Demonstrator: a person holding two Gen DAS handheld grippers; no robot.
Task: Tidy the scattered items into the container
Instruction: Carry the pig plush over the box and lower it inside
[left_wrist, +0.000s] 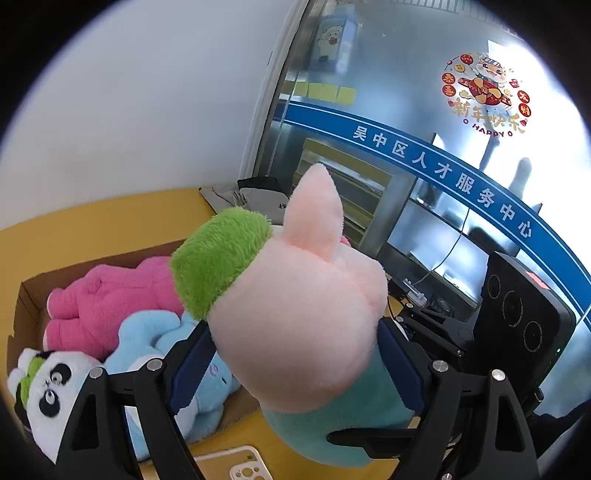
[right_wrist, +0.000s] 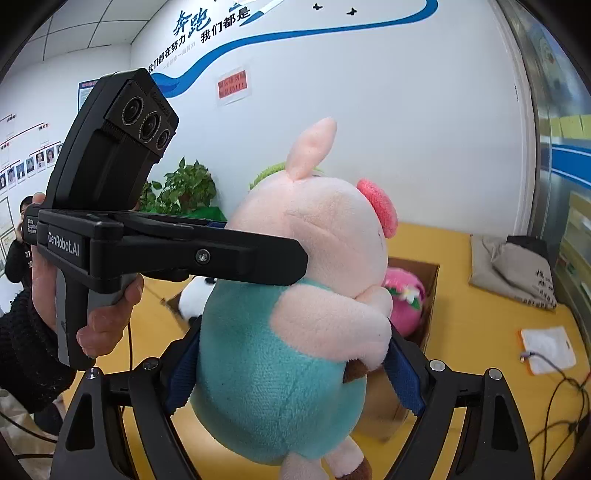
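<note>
A pink plush pig (left_wrist: 295, 314) in a teal shirt with a green tuft is held in the air by both grippers. My left gripper (left_wrist: 295, 365) is shut on its neck and head; it shows in the right wrist view (right_wrist: 258, 258) as a black arm reaching in from the left. My right gripper (right_wrist: 291, 373) is shut on the pig's teal belly (right_wrist: 273, 369). Below and to the left stands an open cardboard box (left_wrist: 29, 295) holding a magenta plush (left_wrist: 107, 299), a light blue plush (left_wrist: 155, 343) and a panda plush (left_wrist: 51, 391). The box also shows behind the pig (right_wrist: 428, 295).
The box stands on a yellow table (left_wrist: 92, 218). A phone case (left_wrist: 247, 465) lies near the front edge. A grey cloth bag (right_wrist: 513, 269) and a white pouch with a cable (right_wrist: 548, 349) lie on the right. A glass wall is behind.
</note>
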